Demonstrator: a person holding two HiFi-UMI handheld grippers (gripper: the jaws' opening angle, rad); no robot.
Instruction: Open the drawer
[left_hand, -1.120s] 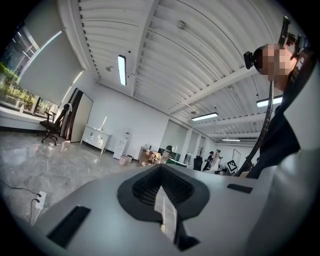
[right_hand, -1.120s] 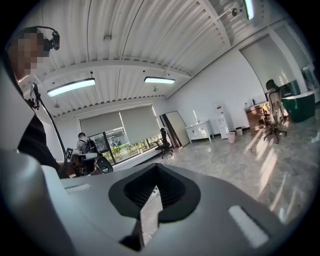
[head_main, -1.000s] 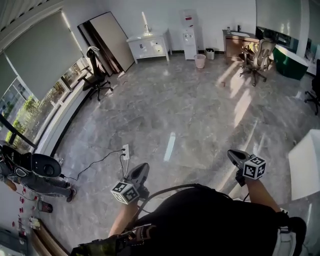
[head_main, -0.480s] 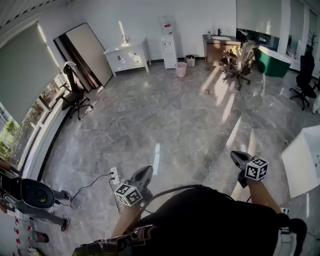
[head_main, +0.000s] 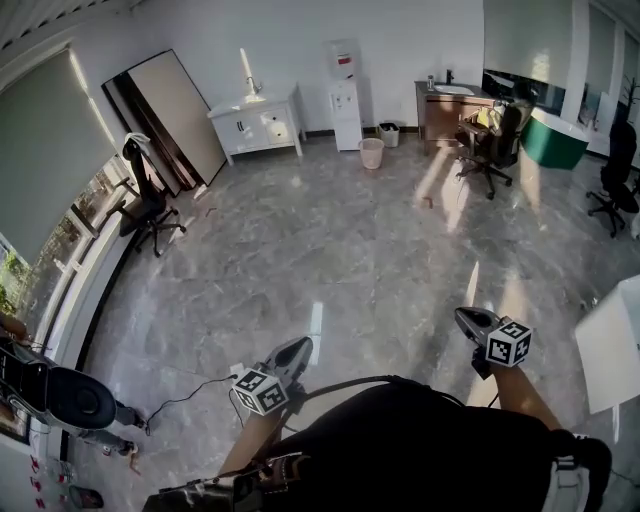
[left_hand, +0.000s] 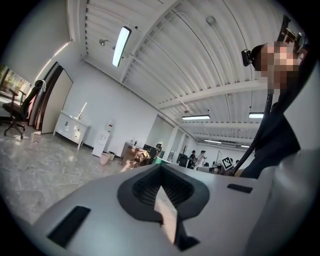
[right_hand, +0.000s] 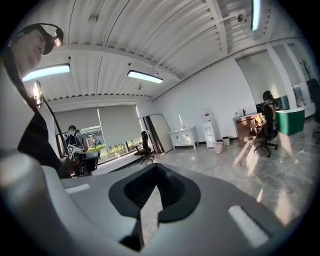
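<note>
Two handheld tools are held low over a grey marble floor (head_main: 330, 230) in a large, bright office, seen from a head camera looking steeply down. The left tool (head_main: 300, 346) is seen at lower centre-left, with its marker cube (head_main: 259, 391) just behind it, close to the person's dark-clothed body (head_main: 400, 445). The right tool (head_main: 463, 317) is seen at lower right, with the right marker cube (head_main: 508, 342) just above the forearm. In each tool's own view the two jaws are seen brought together at the tips, with nothing gripped between them. Only floor shows through the narrow wedge behind the tips. Both tools are pointed out over bare floor, and nothing is touched by either. The drawer is far off: a white cabinet (head_main: 258, 122) with drawer fronts (head_main: 272, 126) is set against the far wall, well apart from both tools. The fronts are too small for their state to be told. A large brown-framed panel (head_main: 170, 110) is leaned on the wall to the cabinet's left. A white water dispenser (head_main: 346, 85) is stood to its right, with a pink waste bin (head_main: 372, 152) near it. A black office chair (head_main: 145, 205) is placed by the window at the left. A white tabletop (head_main: 612, 350) is cut off by the right edge.
</note>
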